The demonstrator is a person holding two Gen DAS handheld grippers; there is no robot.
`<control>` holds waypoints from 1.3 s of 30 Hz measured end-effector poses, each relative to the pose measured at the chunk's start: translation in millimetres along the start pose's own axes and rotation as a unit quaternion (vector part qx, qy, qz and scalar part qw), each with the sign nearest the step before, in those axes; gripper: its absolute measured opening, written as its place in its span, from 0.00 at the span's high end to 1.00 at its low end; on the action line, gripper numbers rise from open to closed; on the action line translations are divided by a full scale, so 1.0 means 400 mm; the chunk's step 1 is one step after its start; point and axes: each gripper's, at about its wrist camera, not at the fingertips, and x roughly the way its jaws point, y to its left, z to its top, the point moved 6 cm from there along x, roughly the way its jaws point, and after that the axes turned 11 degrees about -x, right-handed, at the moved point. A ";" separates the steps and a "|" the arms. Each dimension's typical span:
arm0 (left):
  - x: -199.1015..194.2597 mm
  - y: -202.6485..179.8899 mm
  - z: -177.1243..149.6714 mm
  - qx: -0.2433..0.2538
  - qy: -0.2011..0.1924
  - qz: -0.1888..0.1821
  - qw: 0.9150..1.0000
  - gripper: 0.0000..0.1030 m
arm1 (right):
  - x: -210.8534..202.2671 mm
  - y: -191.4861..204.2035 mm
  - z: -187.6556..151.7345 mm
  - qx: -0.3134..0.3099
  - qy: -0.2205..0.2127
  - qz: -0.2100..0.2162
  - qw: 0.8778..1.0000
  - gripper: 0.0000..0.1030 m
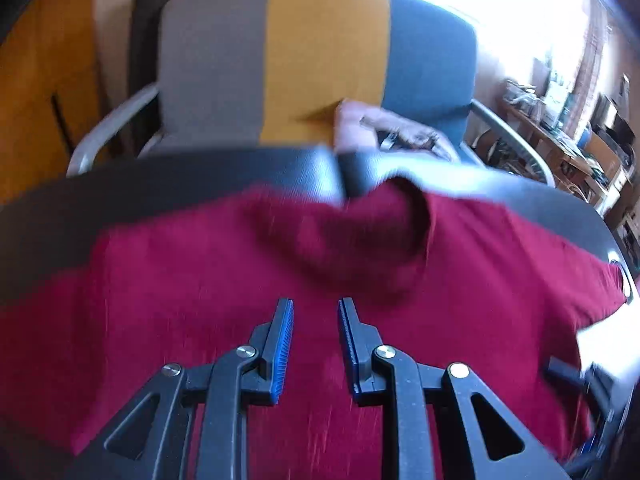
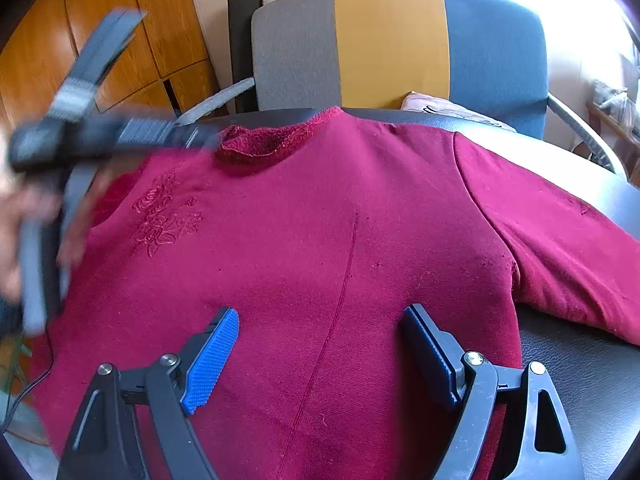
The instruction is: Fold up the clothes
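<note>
A dark red sweater (image 2: 320, 248) with an embroidered flower (image 2: 164, 212) lies spread on a dark table (image 2: 580, 376), collar (image 2: 260, 144) at the far edge, one sleeve (image 2: 560, 248) stretched to the right. My right gripper (image 2: 320, 320) is open and empty, just above the sweater's middle. My left gripper (image 1: 316, 308) is open with a narrow gap, empty, above the sweater (image 1: 200, 300). It also shows blurred at the left of the right wrist view (image 2: 72, 136), held by a hand. A fold of cloth (image 1: 360, 240) rises ahead of the left gripper.
A chair (image 2: 392, 40) with a grey, yellow and blue back stands behind the table, with a pink cloth (image 2: 440, 106) on its seat. Wooden cabinets (image 2: 100, 40) stand at the left. Cluttered shelves (image 1: 580, 132) stand at the right.
</note>
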 end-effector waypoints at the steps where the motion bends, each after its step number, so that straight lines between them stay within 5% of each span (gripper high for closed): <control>1: -0.005 0.014 -0.026 -0.006 -0.003 0.005 1.000 0.78 | 0.001 -0.003 0.003 0.003 0.000 0.003 1.000 0.17; 3: -0.018 0.038 -0.069 -0.013 -0.019 0.012 1.000 0.77 | -0.001 -0.012 0.008 0.013 -0.003 0.013 1.000 0.17; 5: -0.026 0.043 -0.084 -0.013 -0.028 0.015 0.999 0.77 | -0.019 -0.033 0.008 0.034 -0.008 0.022 0.999 0.28; 7: -0.028 0.044 -0.091 -0.014 -0.031 0.017 0.999 0.76 | -0.047 -0.085 0.000 0.072 -0.011 0.019 0.997 0.59; 11: -0.017 0.035 -0.089 -0.014 -0.033 0.016 0.999 0.76 | -0.161 -0.275 -0.066 0.189 -0.048 -0.004 0.981 0.59; 16: -0.025 0.047 -0.094 -0.018 -0.035 0.012 0.999 0.76 | -0.340 -0.581 -0.254 0.325 -0.071 -0.111 0.936 0.50; 21: -0.027 0.049 -0.090 -0.016 -0.037 0.013 0.999 0.75 | -0.476 -0.825 -0.424 0.440 -0.074 -0.220 0.867 0.41; 23: -0.028 0.049 -0.091 -0.015 -0.037 0.014 0.999 0.75 | -0.488 -0.877 -0.444 0.454 -0.073 -0.231 0.858 0.40; 30: -0.030 0.051 -0.093 -0.013 -0.038 0.017 0.999 0.75 | -0.423 -0.942 -0.383 0.423 -0.057 -0.253 0.869 0.30; 33: -0.032 0.050 -0.094 -0.014 -0.038 0.018 0.999 0.75 | -0.367 -0.933 -0.336 0.366 -0.011 -0.283 0.886 0.29; 36: -0.034 0.049 -0.095 -0.012 -0.039 0.020 0.999 0.75 | -0.360 -0.945 -0.333 0.328 0.014 -0.290 0.899 0.80; 39: -0.039 0.050 -0.095 -0.014 -0.038 0.019 0.999 0.75 | -0.360 -0.943 -0.325 0.333 0.012 -0.279 0.900 0.89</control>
